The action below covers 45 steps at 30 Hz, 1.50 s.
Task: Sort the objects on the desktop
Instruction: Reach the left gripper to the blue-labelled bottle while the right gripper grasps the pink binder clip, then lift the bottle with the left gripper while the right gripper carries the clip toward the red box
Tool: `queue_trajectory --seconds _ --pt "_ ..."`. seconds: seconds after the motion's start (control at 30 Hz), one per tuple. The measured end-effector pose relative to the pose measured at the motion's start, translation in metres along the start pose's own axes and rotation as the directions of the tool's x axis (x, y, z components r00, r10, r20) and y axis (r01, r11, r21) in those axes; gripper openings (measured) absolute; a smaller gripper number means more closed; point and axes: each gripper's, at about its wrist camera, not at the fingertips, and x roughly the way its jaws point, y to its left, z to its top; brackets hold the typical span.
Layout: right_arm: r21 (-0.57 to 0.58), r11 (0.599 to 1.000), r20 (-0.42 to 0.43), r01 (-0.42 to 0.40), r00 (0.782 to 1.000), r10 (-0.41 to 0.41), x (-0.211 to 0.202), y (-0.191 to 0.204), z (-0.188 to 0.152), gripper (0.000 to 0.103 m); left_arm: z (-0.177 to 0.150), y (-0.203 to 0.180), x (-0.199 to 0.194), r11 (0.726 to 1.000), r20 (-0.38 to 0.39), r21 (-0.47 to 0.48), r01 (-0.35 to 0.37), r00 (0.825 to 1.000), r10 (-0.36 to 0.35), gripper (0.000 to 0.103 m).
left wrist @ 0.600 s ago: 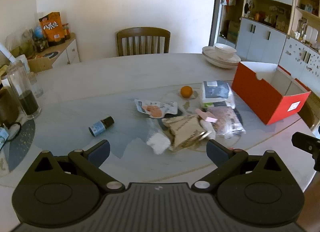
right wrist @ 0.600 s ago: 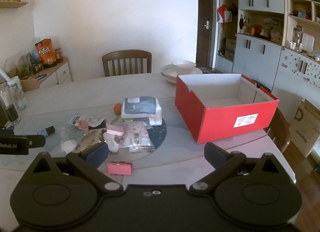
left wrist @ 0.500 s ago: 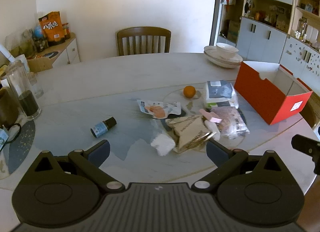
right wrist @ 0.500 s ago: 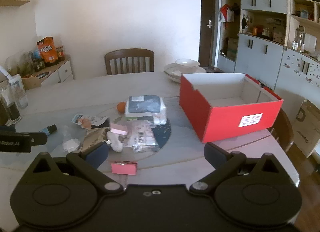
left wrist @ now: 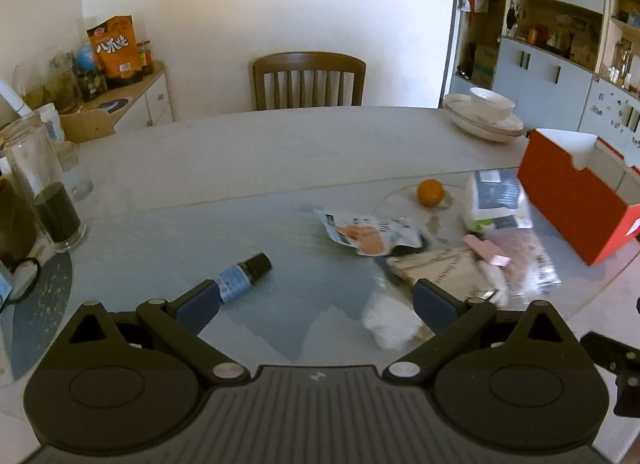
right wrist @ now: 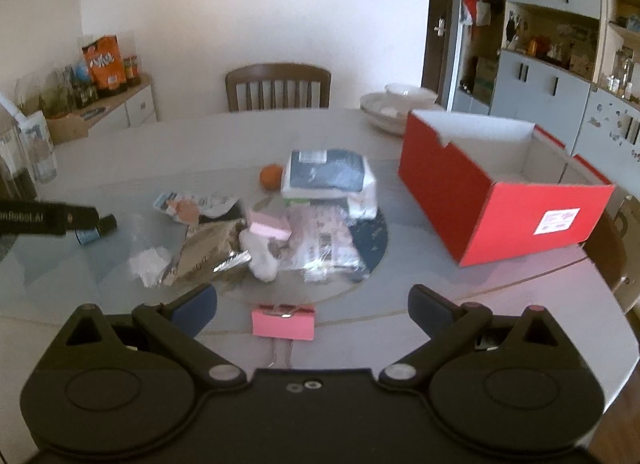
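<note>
While both my tools, left tool (left wrist: pixel 316 302) and right tool (right wrist: pixel 312 304), hang wide and empty over the tabletop (left wrist: pixel 280 144), I should lower the right squarely onto the pink clip (right wrist: pixel 283 321) just ahead, then carry it to the red box (right wrist: pixel 500 200).

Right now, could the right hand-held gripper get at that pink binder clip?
Probably yes. The pink binder clip lies alone on the table, just ahead of the open right hand-held gripper, with nothing between them.
</note>
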Motion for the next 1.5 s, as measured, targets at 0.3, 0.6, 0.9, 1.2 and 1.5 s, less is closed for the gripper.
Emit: queue_trajectory --seconds 0.3,0.6,0.9,1.2,1.5 --pt "-0.002 1.000 -0.105 -0.014 0.994 0.014 0.045 0.014 -0.008 0.100 -0.001 0.024 0.054 0.997 -0.025 0.068 -0.041 0.999 0.043 0.103" --pt "-0.012 1.000 -0.159 -0.019 0.987 0.017 0.069 0.019 -0.009 0.095 -0.002 0.052 0.097 0.997 -0.086 0.070 -0.045 0.995 0.051 0.102" --pt "-0.013 0.999 -0.206 -0.030 0.978 0.027 0.084 0.021 -0.011 0.082 -0.003 0.055 0.107 0.996 -0.101 0.086 -0.034 0.994 0.043 0.083" --pt "-0.011 0.999 -0.216 -0.033 0.976 0.030 0.090 0.020 -0.007 0.069 -0.003 0.055 0.112 0.996 -0.117 0.089 0.000 0.993 0.010 0.049" --pt "-0.021 0.999 -0.213 -0.029 0.977 0.024 0.089 0.017 -0.003 0.049 0.000 0.045 0.110 0.992 -0.135 0.122 0.039 0.991 -0.022 0.023"
